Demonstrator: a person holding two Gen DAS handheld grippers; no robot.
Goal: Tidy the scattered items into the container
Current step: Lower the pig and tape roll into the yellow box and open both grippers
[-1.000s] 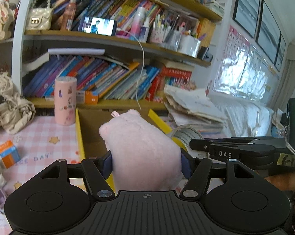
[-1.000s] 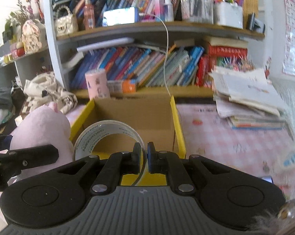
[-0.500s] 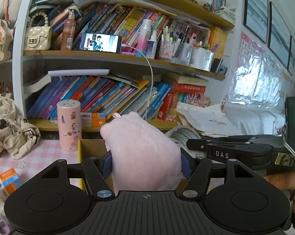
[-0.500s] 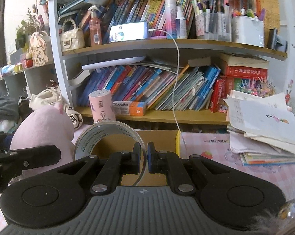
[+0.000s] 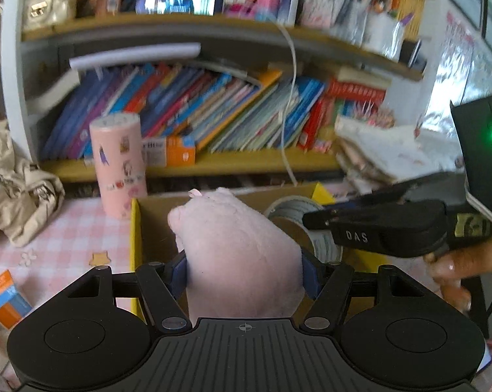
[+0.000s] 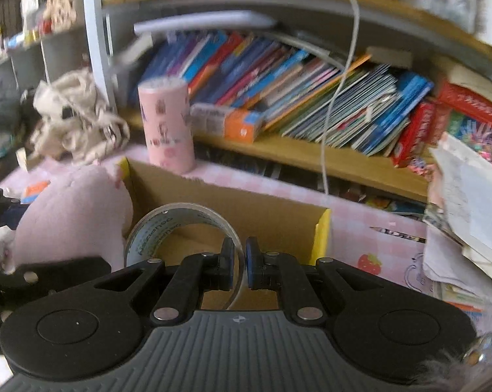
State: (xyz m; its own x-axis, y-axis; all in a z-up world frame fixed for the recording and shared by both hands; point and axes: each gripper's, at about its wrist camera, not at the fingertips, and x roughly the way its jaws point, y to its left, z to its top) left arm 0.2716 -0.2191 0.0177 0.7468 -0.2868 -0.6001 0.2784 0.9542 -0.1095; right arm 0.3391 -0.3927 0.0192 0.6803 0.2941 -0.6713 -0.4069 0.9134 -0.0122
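Cardboard box (image 5: pixel 232 196) sat on the pink checked bench (image 5: pixel 66 228) in front of the bookshelf, open top up, so both loads could just drop in. My left claw (image 5: pixel 244 269) was squeezing the pink plush toy (image 5: pixel 239 254) around its middle, hanging over the box's near left corner. My right claw (image 6: pixel 240 263) was pinched nearly closed on the thin wall of the tape roll (image 6: pixel 180 225), the ring standing upright above the box opening, beside the toy.
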